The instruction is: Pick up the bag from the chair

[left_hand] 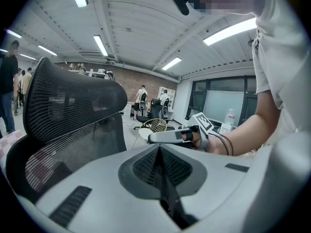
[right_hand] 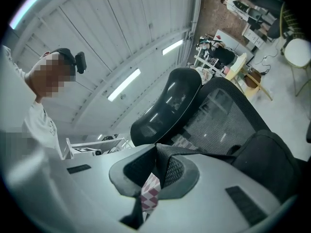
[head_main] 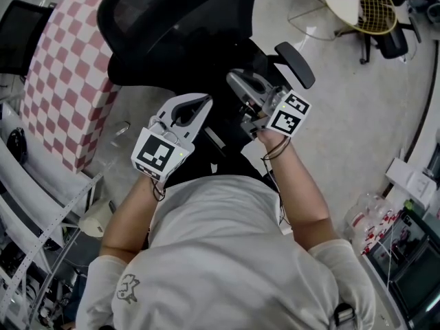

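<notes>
A black office chair point(head_main: 172, 26) with a mesh back stands right below me. On it lies a black bag point(right_hand: 272, 169), which blends into the dark seat in the head view. A black strap point(right_hand: 194, 152) runs from the bag to my right gripper point(right_hand: 156, 147), whose jaws are shut on it. In the head view the right gripper point(head_main: 239, 82) hovers over the seat beside the armrest point(head_main: 295, 64). My left gripper point(left_hand: 159, 148) has its jaws together with nothing between them, and it points at the mesh backrest point(left_hand: 73, 101). In the head view the left gripper point(head_main: 189, 108) hangs left of the right one.
A pink-and-white checkered block point(head_main: 69, 74) stands left of the chair. A yellow wire chair point(head_main: 357, 5) sits at the far right. Metal racks point(head_main: 34, 239) line the left edge, and boxes and bottles point(head_main: 375, 215) stand at the right. Several people point(left_hand: 7, 81) stand far off.
</notes>
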`<state>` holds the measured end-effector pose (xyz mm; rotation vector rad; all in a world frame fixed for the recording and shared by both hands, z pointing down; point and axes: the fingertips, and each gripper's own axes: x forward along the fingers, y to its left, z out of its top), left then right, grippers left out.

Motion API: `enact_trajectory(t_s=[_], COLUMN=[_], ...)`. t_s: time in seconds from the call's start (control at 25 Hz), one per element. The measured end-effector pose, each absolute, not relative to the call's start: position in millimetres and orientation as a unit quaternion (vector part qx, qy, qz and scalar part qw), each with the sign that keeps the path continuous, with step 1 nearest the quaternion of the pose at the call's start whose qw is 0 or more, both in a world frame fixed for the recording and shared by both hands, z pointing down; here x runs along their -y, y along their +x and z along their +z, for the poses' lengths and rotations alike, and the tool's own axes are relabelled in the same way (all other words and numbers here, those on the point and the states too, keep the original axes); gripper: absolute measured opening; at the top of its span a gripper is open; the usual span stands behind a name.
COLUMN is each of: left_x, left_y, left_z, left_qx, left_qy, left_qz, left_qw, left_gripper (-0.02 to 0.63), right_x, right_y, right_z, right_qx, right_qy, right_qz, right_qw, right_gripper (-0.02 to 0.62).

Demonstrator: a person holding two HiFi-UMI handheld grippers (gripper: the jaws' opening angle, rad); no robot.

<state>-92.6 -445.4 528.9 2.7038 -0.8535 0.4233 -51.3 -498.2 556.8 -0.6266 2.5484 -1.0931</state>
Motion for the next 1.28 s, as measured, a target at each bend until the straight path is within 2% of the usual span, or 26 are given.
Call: enact_trajectory(t_s=[0.56, 0.84, 1.28], left_x=[420, 400, 367], left_y=[-95, -100, -81], left_z=[483, 438, 414], left_qx=[0.318, 0.342, 0.342], left_qy=[0.934, 0.933, 0.935], left_qz=[0.124, 0.08, 0.069], left_qw=[0.105, 0.081, 0.061], left_gripper=[0.012, 0.012, 0.012], right_x=[460, 436, 395], right_y=[-20, -11, 18], right_z=[512, 467, 417], right_qx=[-0.885, -0.893, -0.901], right_qy=[-0.231, -0.225, -0.21], right_qz=[-0.374, -0.357, -0.343], right_qw=[0.153, 0.157, 0.163], right_gripper=[0.034, 0.034, 0.034])
